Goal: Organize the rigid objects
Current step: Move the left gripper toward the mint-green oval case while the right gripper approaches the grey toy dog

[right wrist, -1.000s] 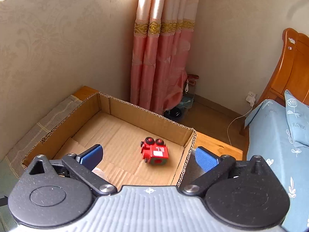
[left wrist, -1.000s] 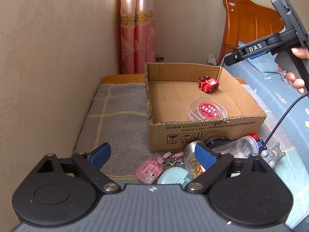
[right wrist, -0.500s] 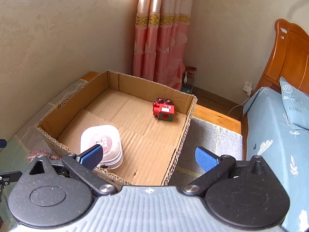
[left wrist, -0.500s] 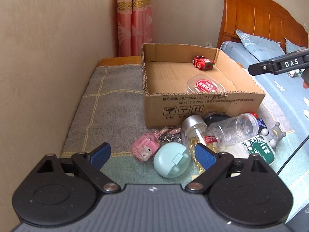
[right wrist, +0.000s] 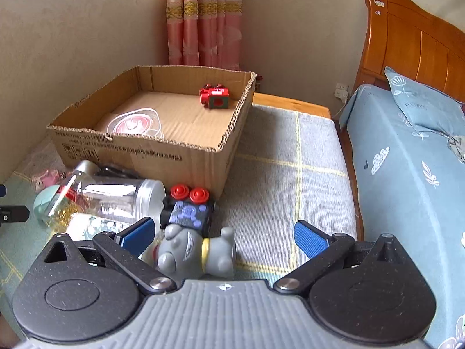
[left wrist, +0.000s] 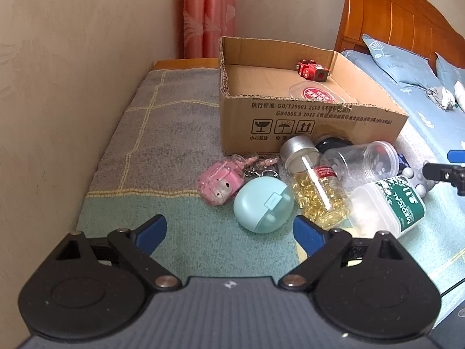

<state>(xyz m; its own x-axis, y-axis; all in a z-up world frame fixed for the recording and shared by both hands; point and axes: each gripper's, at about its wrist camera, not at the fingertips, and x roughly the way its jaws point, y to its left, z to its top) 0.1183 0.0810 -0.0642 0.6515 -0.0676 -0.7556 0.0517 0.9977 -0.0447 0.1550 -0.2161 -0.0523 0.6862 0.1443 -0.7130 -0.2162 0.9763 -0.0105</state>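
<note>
A cardboard box (left wrist: 293,122) (right wrist: 162,151) holds a red toy car (left wrist: 311,70) (right wrist: 215,97) and a clear red-labelled lid (left wrist: 318,94) (right wrist: 134,123). In front of it lie a pink keychain toy (left wrist: 221,180), a mint round case (left wrist: 263,205), a bottle of yellow capsules (left wrist: 315,186), a clear jar (left wrist: 360,161) (right wrist: 122,196), a white "MEDICAL" bottle (left wrist: 389,208), a blue toy car with red wheels (right wrist: 189,210) and a grey bear figure (right wrist: 196,251). My left gripper (left wrist: 229,231) stands open just before the mint case. My right gripper (right wrist: 223,234) is open, the bear between its fingers untouched.
The items lie on a grey and green checked blanket (left wrist: 162,133) (right wrist: 279,168) beside a beige wall (left wrist: 72,58). A bed with blue bedding (right wrist: 407,160) and a wooden headboard (right wrist: 412,40) is to the right. A pink curtain (right wrist: 203,17) hangs behind the box.
My right gripper has drawn back from above the box and come down over the toys in front of it. My left gripper has sunk a little toward the pile.
</note>
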